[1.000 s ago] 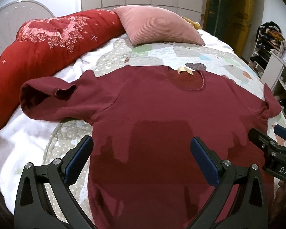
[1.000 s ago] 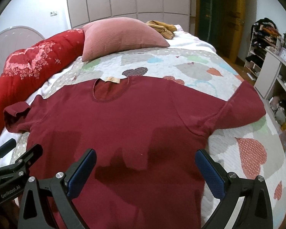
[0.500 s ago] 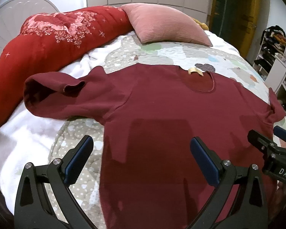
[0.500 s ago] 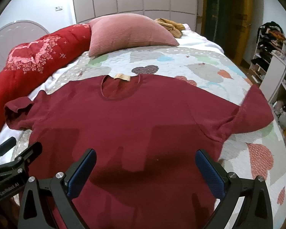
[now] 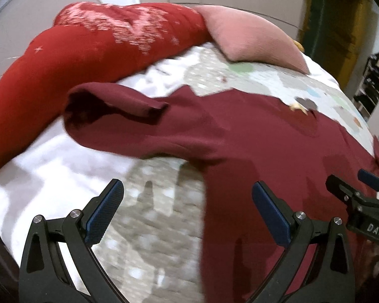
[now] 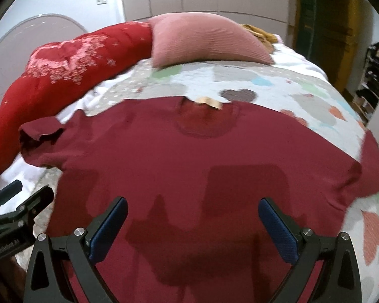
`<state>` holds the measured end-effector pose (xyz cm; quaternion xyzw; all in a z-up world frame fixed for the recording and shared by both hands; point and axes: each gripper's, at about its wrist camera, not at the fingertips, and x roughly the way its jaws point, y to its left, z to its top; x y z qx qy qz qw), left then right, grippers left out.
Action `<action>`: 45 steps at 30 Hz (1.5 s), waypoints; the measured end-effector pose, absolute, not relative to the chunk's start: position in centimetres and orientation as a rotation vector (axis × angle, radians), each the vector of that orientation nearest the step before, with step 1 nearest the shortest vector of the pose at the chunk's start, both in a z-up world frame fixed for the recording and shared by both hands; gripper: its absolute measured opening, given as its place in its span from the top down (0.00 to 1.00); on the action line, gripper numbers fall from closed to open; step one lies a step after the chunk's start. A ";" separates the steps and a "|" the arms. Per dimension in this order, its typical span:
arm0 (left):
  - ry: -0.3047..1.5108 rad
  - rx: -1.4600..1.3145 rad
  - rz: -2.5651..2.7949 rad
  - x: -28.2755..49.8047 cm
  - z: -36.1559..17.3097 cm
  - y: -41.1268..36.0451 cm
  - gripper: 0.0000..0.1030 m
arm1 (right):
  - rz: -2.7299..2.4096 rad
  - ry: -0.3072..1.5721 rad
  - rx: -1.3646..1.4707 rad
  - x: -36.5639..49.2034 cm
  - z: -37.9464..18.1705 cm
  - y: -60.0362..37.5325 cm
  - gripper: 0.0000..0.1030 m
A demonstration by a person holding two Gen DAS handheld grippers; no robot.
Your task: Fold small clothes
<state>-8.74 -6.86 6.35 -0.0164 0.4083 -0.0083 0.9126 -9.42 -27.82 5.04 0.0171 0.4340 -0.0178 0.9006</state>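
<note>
Over bed [image 6: 303, 88], both claws agape

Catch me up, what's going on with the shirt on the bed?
A person holds a gripper in each hand above a maroon T-shirt spread flat, front up, on a patchwork quilt. Both the left gripper and the right gripper are open and hold nothing. The left one sits over the shirt's side edge below the left sleeve, whose cuff is rumpled; the right one is over the lower body. No fold has been made yet.
</note>
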 end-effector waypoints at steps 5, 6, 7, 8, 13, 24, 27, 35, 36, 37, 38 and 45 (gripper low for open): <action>0.835 -0.065 0.082 -7.1 6.2 -3.2 0.01 | 0.100 0.890 0.056 -7.0 5.1 -24.5 0.12; 0.832 -0.077 0.105 -6.8 6.1 -2.3 0.01 | 0.131 0.892 0.066 -6.5 5.2 -23.8 0.17; 0.830 -0.089 0.131 -6.5 6.0 -1.3 0.01 | 0.166 0.891 0.078 -6.0 5.2 -23.0 0.19; 0.830 -0.094 0.151 -6.1 5.9 -0.7 0.01 | 0.208 0.891 0.093 -5.5 5.3 -22.2 0.20; 0.848 -0.111 0.245 -4.1 4.8 2.7 0.01 | 0.357 0.919 0.185 -2.4 5.3 -18.2 0.21; 0.921 -0.208 0.264 -2.3 2.1 6.0 0.01 | 0.501 0.999 0.331 4.1 3.9 -12.1 0.31; 0.924 -0.219 0.258 -2.3 2.0 6.1 0.01 | 0.540 1.059 0.404 5.7 2.6 -11.1 0.31; 0.942 -0.255 0.253 -2.0 1.6 6.7 0.01 | 0.534 1.122 0.557 7.3 0.7 -10.9 0.31; 0.944 -0.247 0.257 -2.2 1.5 6.7 0.01 | 0.538 1.116 0.555 7.4 0.6 -10.8 0.39; 0.943 -0.241 0.260 -2.2 1.5 6.6 0.01 | 0.549 1.110 0.555 7.5 0.7 -10.7 0.54; 0.942 -0.236 0.262 -2.2 1.5 6.5 0.01 | 0.559 1.110 0.555 7.5 0.5 -10.6 0.61; 0.918 -0.244 0.256 -2.3 1.8 6.6 0.01 | 0.617 0.982 0.449 7.1 4.5 -9.4 0.95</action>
